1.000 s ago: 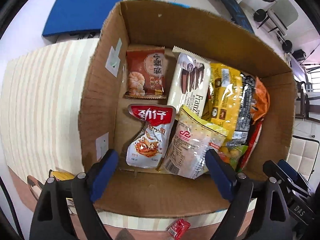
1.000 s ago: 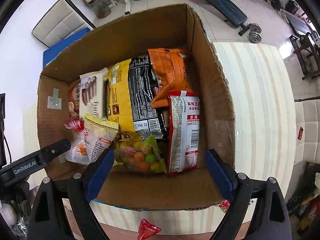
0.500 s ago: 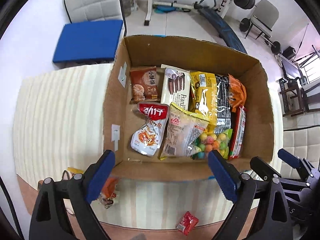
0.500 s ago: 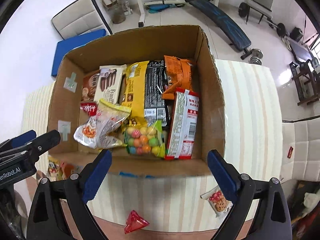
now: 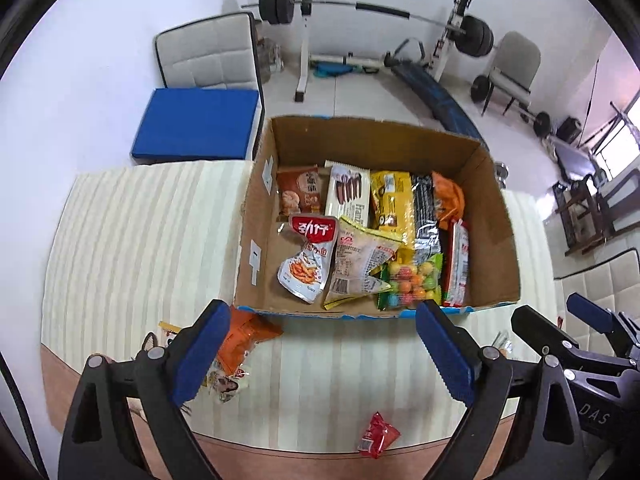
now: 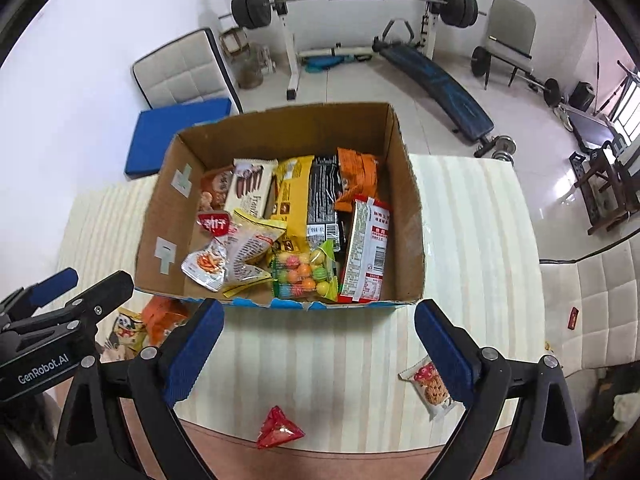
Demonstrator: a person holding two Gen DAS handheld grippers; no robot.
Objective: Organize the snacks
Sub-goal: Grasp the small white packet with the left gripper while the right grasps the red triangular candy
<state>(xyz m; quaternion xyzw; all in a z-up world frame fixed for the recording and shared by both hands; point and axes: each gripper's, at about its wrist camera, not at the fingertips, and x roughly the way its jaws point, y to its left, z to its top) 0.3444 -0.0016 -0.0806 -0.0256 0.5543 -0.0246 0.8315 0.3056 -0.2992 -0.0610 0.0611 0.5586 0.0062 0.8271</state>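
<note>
The cardboard box (image 5: pixel 496 216) stands on the striped worktop (image 5: pixel 140 240), packed with snack packets; among them a bag of coloured candy balls (image 5: pixel 408 278) lies against the box's near wall and a red-and-white packet (image 6: pixel 366 252) stands on edge beside the box's right wall.

Both tools are held on the near side of the box, above the worktop. The left tool (image 5: pixel 322 354) has its blue pads spread wide with nothing between them, and so does the right tool (image 6: pixel 316 350).

Only the right wrist view shows a cookie packet (image 6: pixel 430 386) on the worktop near the box's right front corner, partly behind the right tool's finger. The left wrist view shows more of the loose pile by the box's left front corner: an orange packet (image 5: pixel 248 334) just beside the box's near edge.

A small red packet (image 5: pixel 376 434) lies at the worktop's front edge, well apart from the box. Between it and the box's near wall the striped surface is bare.
</note>
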